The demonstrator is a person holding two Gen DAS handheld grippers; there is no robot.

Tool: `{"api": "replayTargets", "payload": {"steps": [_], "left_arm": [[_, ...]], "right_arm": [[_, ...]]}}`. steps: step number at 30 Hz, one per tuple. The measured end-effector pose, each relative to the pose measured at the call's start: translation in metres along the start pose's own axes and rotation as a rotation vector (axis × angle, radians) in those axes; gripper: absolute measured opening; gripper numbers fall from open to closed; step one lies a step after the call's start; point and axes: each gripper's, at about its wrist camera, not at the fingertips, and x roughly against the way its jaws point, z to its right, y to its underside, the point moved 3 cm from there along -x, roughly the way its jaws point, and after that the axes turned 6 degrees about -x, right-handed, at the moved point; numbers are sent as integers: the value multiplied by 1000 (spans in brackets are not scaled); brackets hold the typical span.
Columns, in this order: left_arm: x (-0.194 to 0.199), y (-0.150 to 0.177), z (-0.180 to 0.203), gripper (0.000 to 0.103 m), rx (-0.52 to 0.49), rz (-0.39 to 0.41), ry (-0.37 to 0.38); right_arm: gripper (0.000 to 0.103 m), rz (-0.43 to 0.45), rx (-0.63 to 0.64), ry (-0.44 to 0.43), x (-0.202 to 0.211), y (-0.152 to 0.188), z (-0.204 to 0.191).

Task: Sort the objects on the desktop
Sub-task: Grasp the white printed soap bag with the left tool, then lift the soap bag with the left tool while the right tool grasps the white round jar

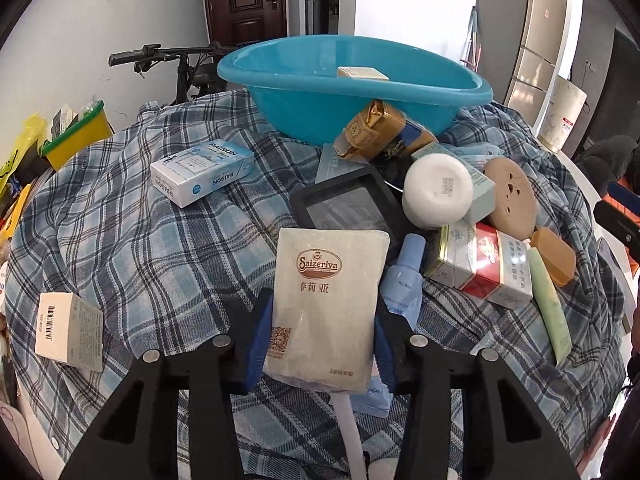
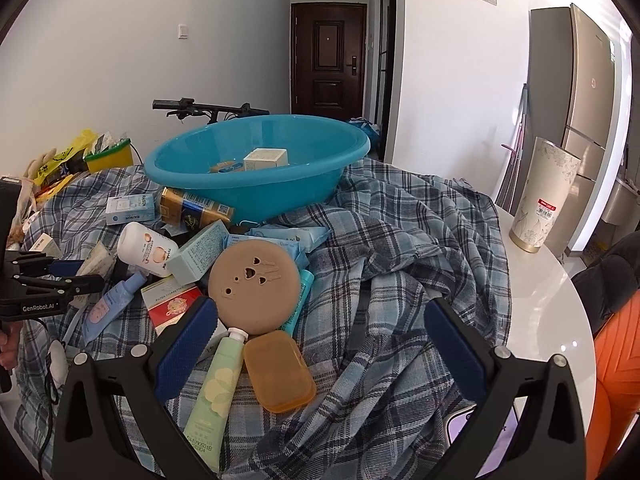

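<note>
My left gripper [image 1: 320,336] is shut on a whitish Saizeriya wet-wipe packet [image 1: 328,300] and holds it above the plaid cloth [image 1: 160,260]. It also shows at the left of the right wrist view [image 2: 86,276]. My right gripper [image 2: 320,340] is open and empty above an orange soap box [image 2: 278,372] and a green tube [image 2: 218,384]. A blue basin [image 2: 256,172] at the back holds a small white box [image 2: 266,158] and a yellow-blue item [image 2: 226,167]. A pile lies in front of it: tan round disc [image 2: 254,286], white bottle [image 2: 146,250], red cigarette pack [image 2: 172,306].
A RAISON box [image 1: 202,172] and a barcode box [image 1: 68,330] lie on the cloth at left. A black frame [image 1: 348,204] and a gold pack [image 1: 380,132] sit mid-table. A tall white cup [image 2: 544,196] stands on the bare white table [image 2: 548,320] at right. A bicycle [image 1: 180,68] stands behind.
</note>
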Motion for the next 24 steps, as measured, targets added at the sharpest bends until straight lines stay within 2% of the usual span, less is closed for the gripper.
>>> {"api": "replayTargets", "payload": {"steps": [4,7,8,9,10,13,24], "left_arm": [[-10,1,0,71,6,-28,-31],[-12,1,-7,71,31,-24,-21],[-11,1,-9,69,41,-16,-16],[-9,2,-11,52,51,-8,-8],[-8,2,-13,44,63,-11,2],[-1,2,-14,38,70,13,7],[38,-7,4,37,46,121,-39]], "right_arm": [[103,-5,0,1,-1,2,0],[103,-6,12,3,0,2,-1],[103,-5,15,4,0,2,-1],[103,-5,17,5,0,1,0],[103,-5,17,6,1,0,0],[103,-2,17,5,1,-1,0],[103,-77,107,-14,-17,2,-21]]}}
